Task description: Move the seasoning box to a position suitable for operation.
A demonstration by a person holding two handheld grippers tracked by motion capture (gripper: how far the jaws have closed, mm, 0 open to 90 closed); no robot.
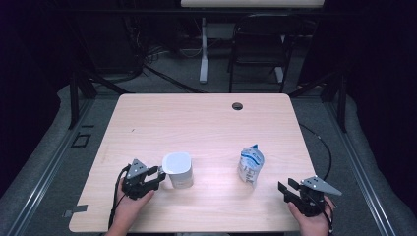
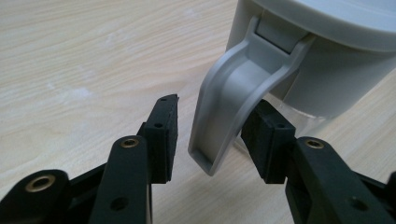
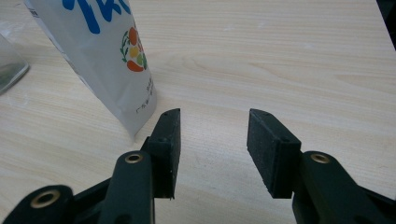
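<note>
Two objects stand on the desk [image 1: 206, 123]: a white jug [image 1: 177, 169] and a white pouch [image 1: 250, 166]. With the jug as the landmark, the pouch stands well apart to its right, and the round cable hole [image 1: 237, 106] in the desk lies beyond it, toward the far edge.

The jug stands upright, long axis vertical, with a white lid on top. Its grey handle [image 2: 231, 109] points toward the left hand-held gripper [image 1: 156, 175], which sits just beside the jug on its left. In the left gripper view the handle hangs down from the lid rim and passes between the two jaws. One pad lies against or very near the handle; the other pad [image 2: 164, 133] stands clear of it with a visible gap. The jaws are apart and do not clamp the handle.

The pouch stands upright, leaning slightly, long axis near vertical. It carries large blue lettering, cut off at the frame edge and not readable, a round fruit-coloured emblem [image 3: 134, 52], and small print too fine to read.

The right hand-held gripper [image 1: 287, 188] rests right of the pouch, near the desk's front edge, jaws apart with bare desk between them.
</note>
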